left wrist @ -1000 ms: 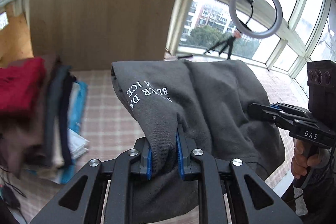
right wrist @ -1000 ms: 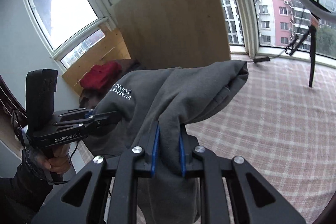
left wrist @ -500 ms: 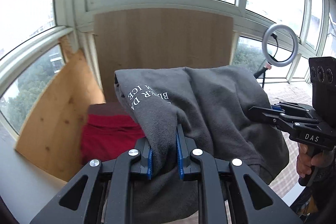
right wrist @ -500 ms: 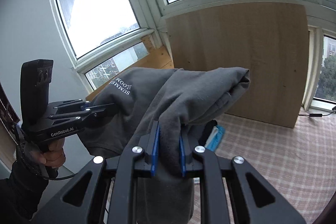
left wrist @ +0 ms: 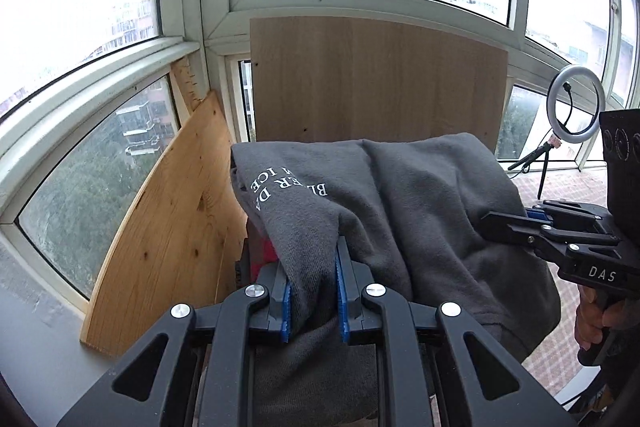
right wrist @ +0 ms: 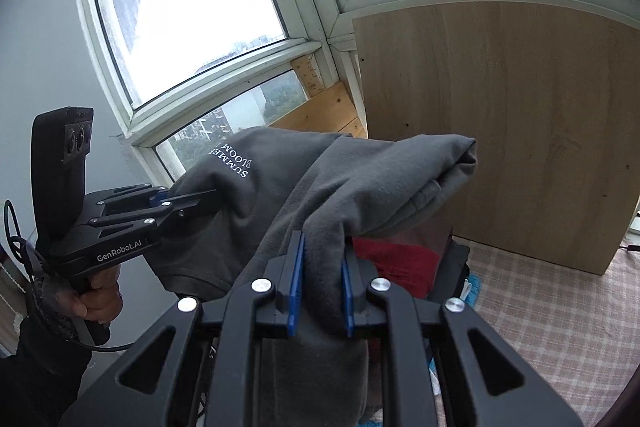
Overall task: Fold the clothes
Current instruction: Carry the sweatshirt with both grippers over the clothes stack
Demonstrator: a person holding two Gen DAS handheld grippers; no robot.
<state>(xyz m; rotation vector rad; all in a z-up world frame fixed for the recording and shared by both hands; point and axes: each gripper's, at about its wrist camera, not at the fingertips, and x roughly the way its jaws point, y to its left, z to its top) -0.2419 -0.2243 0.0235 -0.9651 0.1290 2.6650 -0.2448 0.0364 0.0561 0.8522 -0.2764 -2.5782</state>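
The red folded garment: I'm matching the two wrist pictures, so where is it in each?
Left wrist: a sliver of the red folded garment at centre-left, under the grey sweatshirt.
Right wrist: lower centre-right, beneath the sweatshirt's folded end.
Shared landmark: the tall pale wooden board against the window.

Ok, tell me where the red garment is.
The red garment lies low in the right wrist view, under the held grey sweatshirt, before the wooden board.

Sweatshirt (left wrist: 400, 195) before board (left wrist: 376, 79), above garment (right wrist: 396, 259).
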